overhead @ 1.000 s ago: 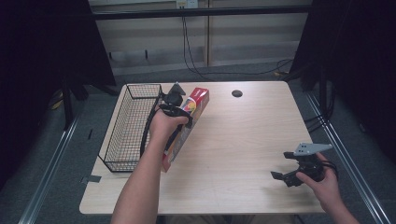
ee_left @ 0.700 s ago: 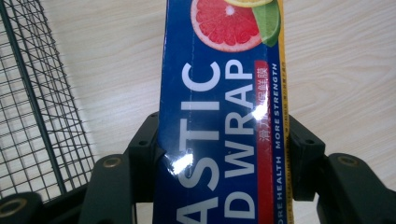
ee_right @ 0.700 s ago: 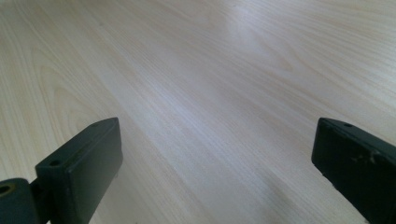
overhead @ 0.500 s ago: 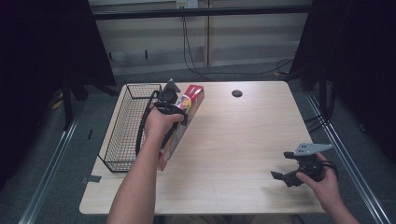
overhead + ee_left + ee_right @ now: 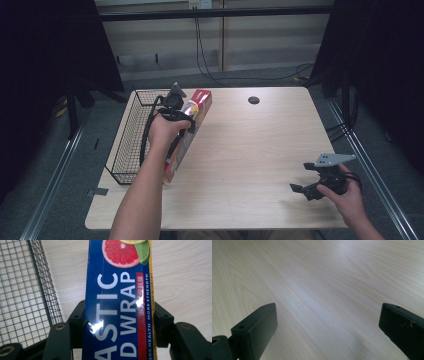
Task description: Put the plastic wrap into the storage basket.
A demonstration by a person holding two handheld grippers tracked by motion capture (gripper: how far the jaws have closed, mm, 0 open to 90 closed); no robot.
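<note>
Dim dark surround, soft focus, glare on box [image 5: 117, 322]

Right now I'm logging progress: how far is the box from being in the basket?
Done: the left tool has clamped the plastic wrap box. In hand: the box hangs tilted beside the wire basket. Left: lowering it inside. The right tool rests open, idle.

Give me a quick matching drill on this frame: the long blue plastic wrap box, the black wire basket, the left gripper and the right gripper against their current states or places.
Things:
1. long blue plastic wrap box
2. black wire basket
3. left gripper
4. right gripper

States or places:
A. open, low over bare light wooden table
B. at the table's left edge
C. clamped between two black jaws
D. shut on the box

Pairs: 1-C, 2-B, 3-D, 4-A
</note>
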